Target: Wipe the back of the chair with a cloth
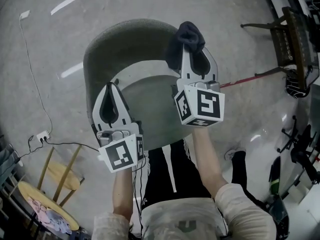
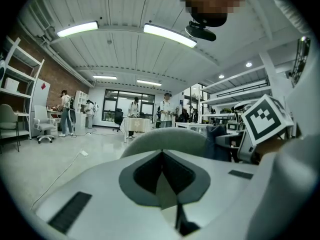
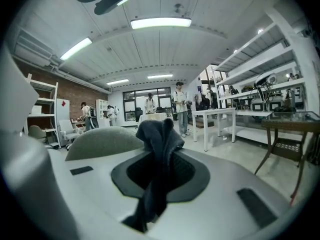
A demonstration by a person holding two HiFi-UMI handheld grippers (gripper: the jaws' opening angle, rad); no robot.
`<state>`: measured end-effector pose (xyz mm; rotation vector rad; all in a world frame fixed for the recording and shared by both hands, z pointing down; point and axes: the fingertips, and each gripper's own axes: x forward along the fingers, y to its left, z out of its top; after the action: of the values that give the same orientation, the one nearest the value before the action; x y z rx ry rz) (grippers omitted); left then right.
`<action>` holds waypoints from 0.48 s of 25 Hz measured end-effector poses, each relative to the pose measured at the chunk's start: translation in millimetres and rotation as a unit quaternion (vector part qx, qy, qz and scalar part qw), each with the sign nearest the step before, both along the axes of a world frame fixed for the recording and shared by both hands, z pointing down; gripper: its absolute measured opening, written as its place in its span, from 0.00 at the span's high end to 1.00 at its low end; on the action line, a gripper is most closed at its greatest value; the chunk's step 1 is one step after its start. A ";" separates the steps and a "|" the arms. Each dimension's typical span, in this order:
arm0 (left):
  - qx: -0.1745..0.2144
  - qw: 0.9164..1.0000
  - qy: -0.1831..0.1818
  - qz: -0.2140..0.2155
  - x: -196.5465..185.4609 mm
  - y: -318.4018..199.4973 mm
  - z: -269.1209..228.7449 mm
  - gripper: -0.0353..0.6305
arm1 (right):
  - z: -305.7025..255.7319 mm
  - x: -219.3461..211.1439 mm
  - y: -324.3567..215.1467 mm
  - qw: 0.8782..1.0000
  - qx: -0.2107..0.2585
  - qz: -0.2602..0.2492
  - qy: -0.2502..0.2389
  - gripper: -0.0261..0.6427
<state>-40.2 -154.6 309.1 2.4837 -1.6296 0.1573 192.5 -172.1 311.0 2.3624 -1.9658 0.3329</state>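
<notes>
Your right claw clenches the dark cloth over the right end of the chair back, whose curve sweeps off to the left; your left claw, clenched empty, hangs nearer you

No legible text, labels, brands or numbers in any view

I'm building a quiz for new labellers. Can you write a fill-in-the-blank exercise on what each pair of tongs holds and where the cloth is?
1. The right tongs are shut on a dark ___.
2. The left tongs are shut and hold ___.
3. In the head view, the cloth shows by the right end of the curved ___ of the chair.

Missing words: cloth; nothing; back.
</notes>
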 end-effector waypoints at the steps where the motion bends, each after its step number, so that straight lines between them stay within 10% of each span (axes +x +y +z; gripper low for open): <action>1: 0.000 1.000 0.000 -0.004 -3.0 0.8 1.3 0.92 | -2.3 -4.5 0.9 1.000 0.001 -0.008 0.005 0.87; 12: -0.010 0.996 -0.018 -0.085 -66.7 21.0 29.5 0.92 | 6.5 -156.5 4.3 0.974 0.007 -0.224 -0.023 0.87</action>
<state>-106.9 -133.5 338.6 2.3279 -1.8342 0.1955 36.0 -167.8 317.5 1.8497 -2.4437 0.3461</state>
